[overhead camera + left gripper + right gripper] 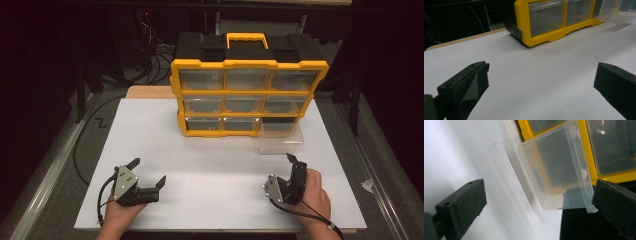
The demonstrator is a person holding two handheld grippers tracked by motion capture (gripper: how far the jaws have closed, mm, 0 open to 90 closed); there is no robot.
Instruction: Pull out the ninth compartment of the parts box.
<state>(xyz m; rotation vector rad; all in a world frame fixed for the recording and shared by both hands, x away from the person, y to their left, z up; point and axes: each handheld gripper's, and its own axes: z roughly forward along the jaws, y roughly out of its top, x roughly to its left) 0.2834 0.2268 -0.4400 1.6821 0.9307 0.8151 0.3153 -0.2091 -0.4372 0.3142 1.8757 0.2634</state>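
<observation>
A yellow and black organizer cabinet (248, 92) with clear drawers stands at the back of the white table top (210, 165). Its bottom-right slot is dark, and a clear empty drawer (280, 138) sticks out in front of it; I cannot tell whether its back is still in the slot. My left gripper (149, 170) rests open near the front left, far from the cabinet (544, 22), nothing between its jaws (541, 75). My right gripper (296, 162) is open, turned on its side just in front of the drawer (554, 170), which lies ahead between its jaws (539, 195) without touching them.
The white top sits on a wooden board (150, 91) with grey carpeted floor (45, 165) around it. Cables (155, 55) lie in the dark behind the cabinet. A black cable (80, 150) trails off the table's left side.
</observation>
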